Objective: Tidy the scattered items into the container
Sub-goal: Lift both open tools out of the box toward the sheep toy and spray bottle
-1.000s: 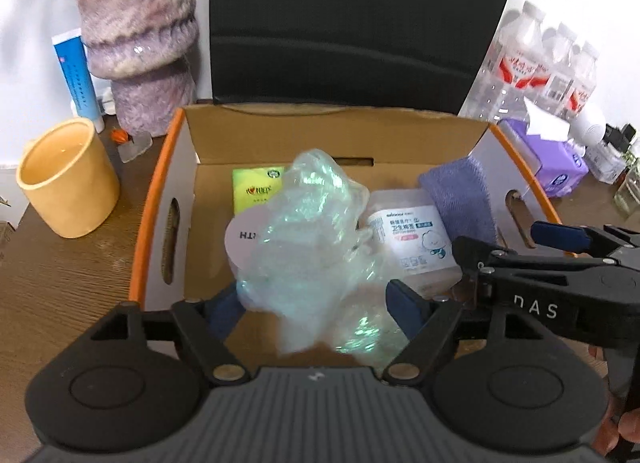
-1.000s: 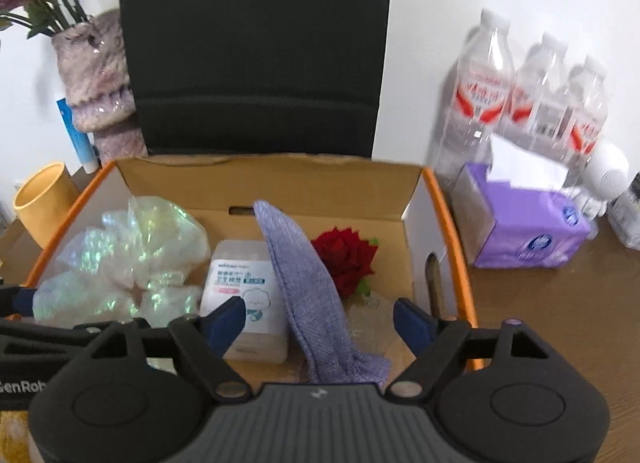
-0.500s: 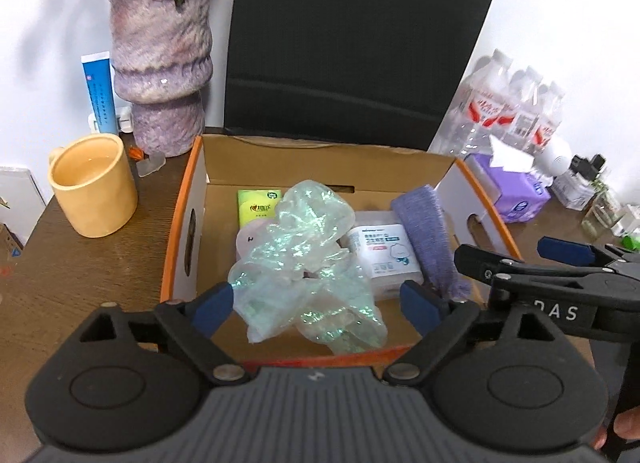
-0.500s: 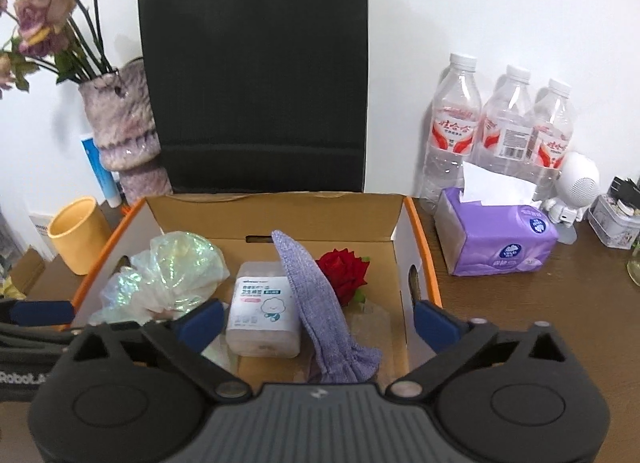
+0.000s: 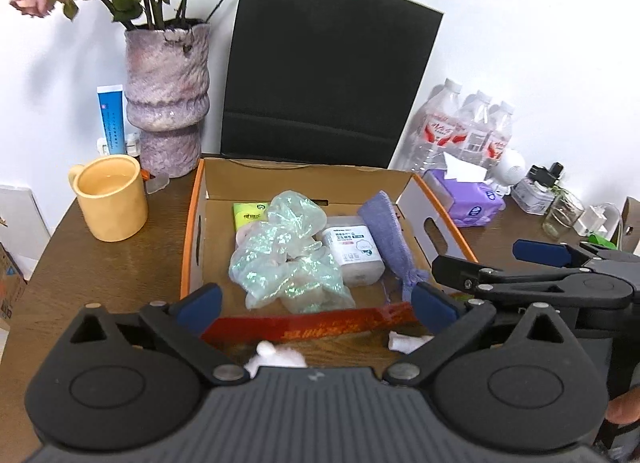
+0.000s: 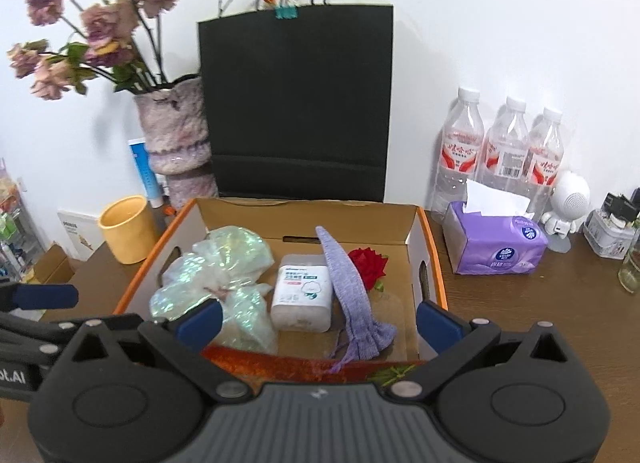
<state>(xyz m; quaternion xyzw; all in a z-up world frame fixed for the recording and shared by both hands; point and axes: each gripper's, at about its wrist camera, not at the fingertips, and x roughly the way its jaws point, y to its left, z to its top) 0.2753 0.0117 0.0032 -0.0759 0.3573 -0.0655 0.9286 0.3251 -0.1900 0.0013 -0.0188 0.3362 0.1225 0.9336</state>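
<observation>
Box loaded, both grippers clear of it

In the cardboard box (image 6: 416, 223), the purple pouch (image 6: 348, 291) lies lengthwise far-to-near, drawstring end nearest, between wipes pack (image 6: 304, 291) and red rose (image 6: 370, 261). The left gripper (image 5: 316, 305) jaws are opening, nothing between; the right gripper (image 6: 318, 321) stands wide apart, empty.

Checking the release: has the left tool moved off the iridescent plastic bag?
Yes. The left tool has backed out over the orange-edged cardboard box's near rim, jaws opening, empty.

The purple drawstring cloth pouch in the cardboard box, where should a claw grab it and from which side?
Grip the purple drawstring cloth pouch at its gathered, cinched neck near the front wall of the cardboard box, coming from above. That bunched end is narrow and clear of the white wipes pack beside it.
</observation>
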